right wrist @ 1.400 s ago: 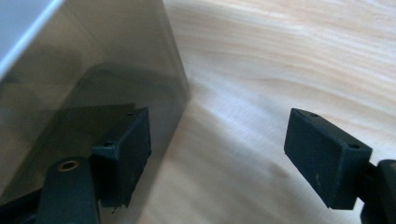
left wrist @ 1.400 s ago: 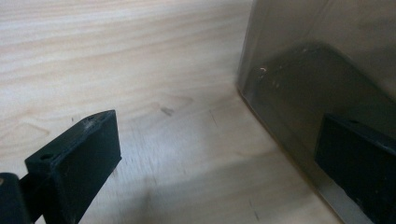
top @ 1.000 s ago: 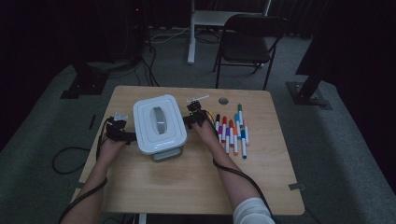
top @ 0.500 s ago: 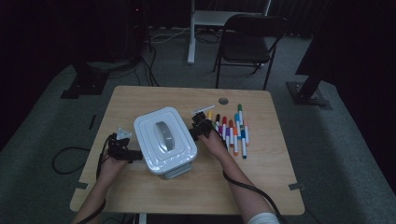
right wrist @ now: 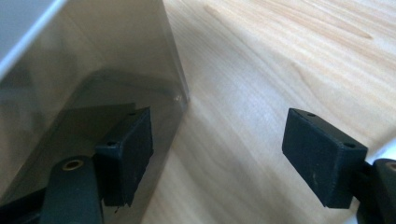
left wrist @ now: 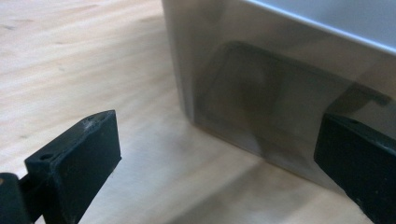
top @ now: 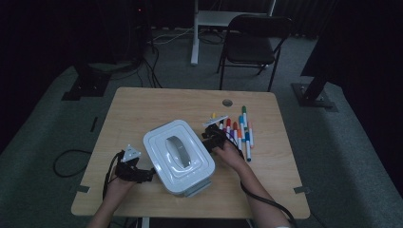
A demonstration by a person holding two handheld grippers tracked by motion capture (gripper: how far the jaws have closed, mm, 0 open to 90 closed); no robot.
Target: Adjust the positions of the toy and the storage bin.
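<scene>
- On the tabletop [top: 142,109], near the front and a bit left of the middle, sits a white box [top: 178,156] with a lid and a grey handle [top: 177,148] on top
- Left hand-held gripper [top: 142,175] is at the box's left side, and its jaws are spread wide apart with nothing between them; in the left gripper view the box wall [left wrist: 280,93] is very close, and one jaw looks like it rests on it
- Right hand-held gripper [top: 209,137] is at the box's right side, jaws spread wide too, one jaw right by the wall [right wrist: 93,70]
- It looks like the two hands are sliding or turning the box from both sides
- To do it well, push with both sides the same, low on the walls, and go slow so the box does not tip or spin away
- Just beside the right hand lies a row of colored markers [top: 240,130], and they could get bumped and roll
- Past the pens there is a small round hole [top: 227,102] in the tabletop, well apart from the box
- Behind the tabletop stands a dark chair [top: 252,42], far from the work
</scene>
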